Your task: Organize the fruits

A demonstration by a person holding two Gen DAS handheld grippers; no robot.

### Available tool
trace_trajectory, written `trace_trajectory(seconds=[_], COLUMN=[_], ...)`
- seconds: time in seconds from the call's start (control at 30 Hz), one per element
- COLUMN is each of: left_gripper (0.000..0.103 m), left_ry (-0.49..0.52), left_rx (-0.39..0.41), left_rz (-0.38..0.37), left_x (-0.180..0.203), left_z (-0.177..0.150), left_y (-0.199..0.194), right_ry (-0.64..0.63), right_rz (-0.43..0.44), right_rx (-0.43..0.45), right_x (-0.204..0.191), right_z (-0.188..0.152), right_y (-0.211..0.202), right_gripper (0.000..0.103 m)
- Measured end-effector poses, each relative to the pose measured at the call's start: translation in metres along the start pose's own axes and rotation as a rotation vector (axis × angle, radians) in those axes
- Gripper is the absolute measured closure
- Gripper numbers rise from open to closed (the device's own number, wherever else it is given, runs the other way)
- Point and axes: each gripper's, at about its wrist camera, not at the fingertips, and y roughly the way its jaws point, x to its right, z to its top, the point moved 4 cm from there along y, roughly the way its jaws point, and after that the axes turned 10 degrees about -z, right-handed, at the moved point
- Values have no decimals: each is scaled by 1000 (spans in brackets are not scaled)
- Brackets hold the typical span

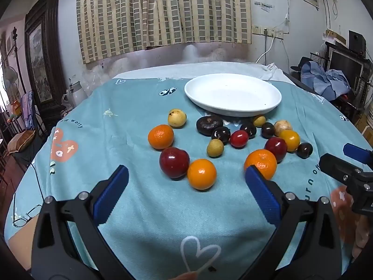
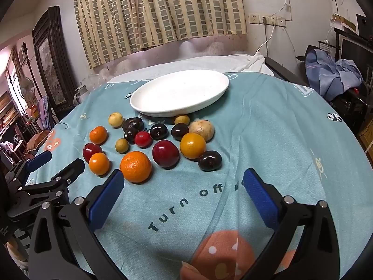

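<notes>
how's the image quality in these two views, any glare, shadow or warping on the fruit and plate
Left wrist view: strong fisheye bending with dark corners; small highlights on the red plum; the white plate is bright yet keeps its rim; a soft shadow lies on the cloth between the open fingers. Right wrist view: same warping; fruit sharp, glints on the dark cherry; background dimmer.

The teal printed fabric tablecloth [image 2: 256, 140] carries dark lettering reading "Turn off". Smaller words near its left edge include "worry". Other lettering is cut off.
</notes>
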Motion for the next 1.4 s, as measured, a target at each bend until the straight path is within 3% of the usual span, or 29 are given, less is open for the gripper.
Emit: trace_trajectory(seconds=[1.4], left_gripper=[2], left_ry=[-5], left_rx=[-23], left_rz=[-10], left_x=[-6], left_z=[-6], left_y=[7], right_ry=[1], right_rz=[3], right_rx=[-5], right_x=[0], right_z=[-1], right_y=[-1], right_gripper=[1])
